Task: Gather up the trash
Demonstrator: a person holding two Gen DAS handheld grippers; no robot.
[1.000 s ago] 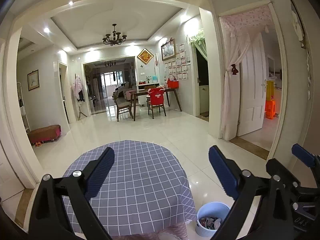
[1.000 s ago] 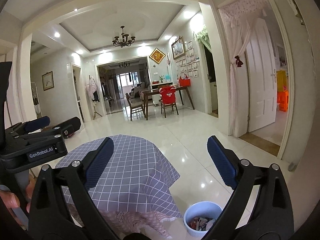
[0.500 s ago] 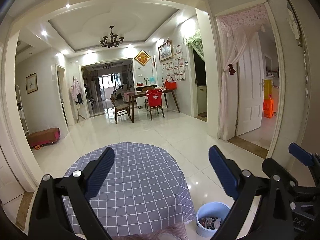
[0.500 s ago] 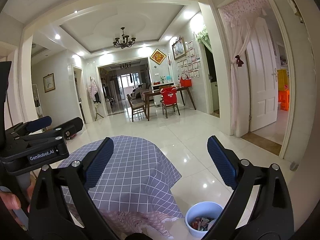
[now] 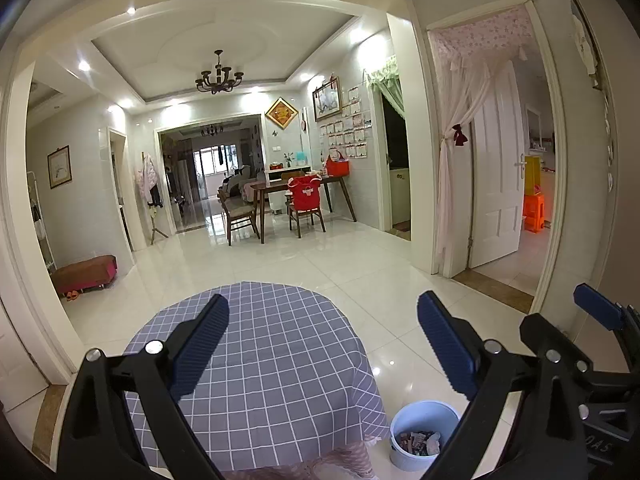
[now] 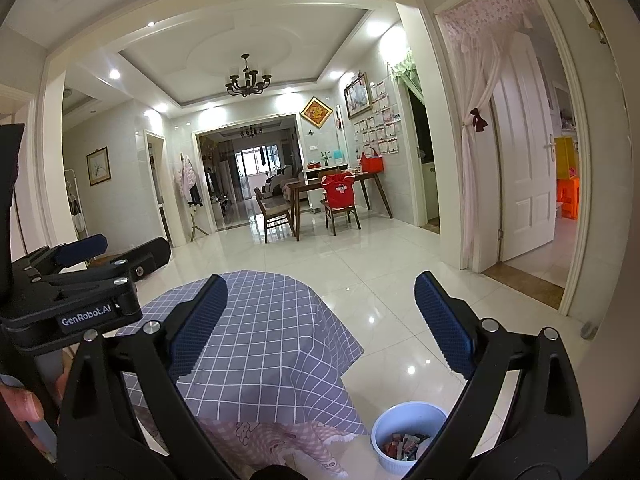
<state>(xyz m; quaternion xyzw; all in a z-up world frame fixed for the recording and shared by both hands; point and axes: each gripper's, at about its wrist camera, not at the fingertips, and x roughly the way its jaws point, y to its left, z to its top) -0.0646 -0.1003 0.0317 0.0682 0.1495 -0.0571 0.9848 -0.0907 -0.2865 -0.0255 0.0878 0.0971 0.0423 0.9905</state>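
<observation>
Grey-blue checked cloth [image 5: 276, 364] covers the round tabletop, and no loose scrap shows on it in either view. The trash [image 6: 402, 446] sits in a pale blue bin [image 5: 424, 412] on the white tiled floor, just beside the tabletop's right edge, probably parked there so that scraps drop in with a short reach. The left tongs [image 5: 324, 344] are spread wide and hold nothing; the right tongs [image 6: 320, 324] are equally wide apart and empty. Both hang above the near edge and point across the room, which suggests a pause between picks or the end of the job. "GenRobot.AI" is printed in white on the left tool's body in the right wrist view; at the left wrist view's lower right, faint lettering is too small to read.
</observation>
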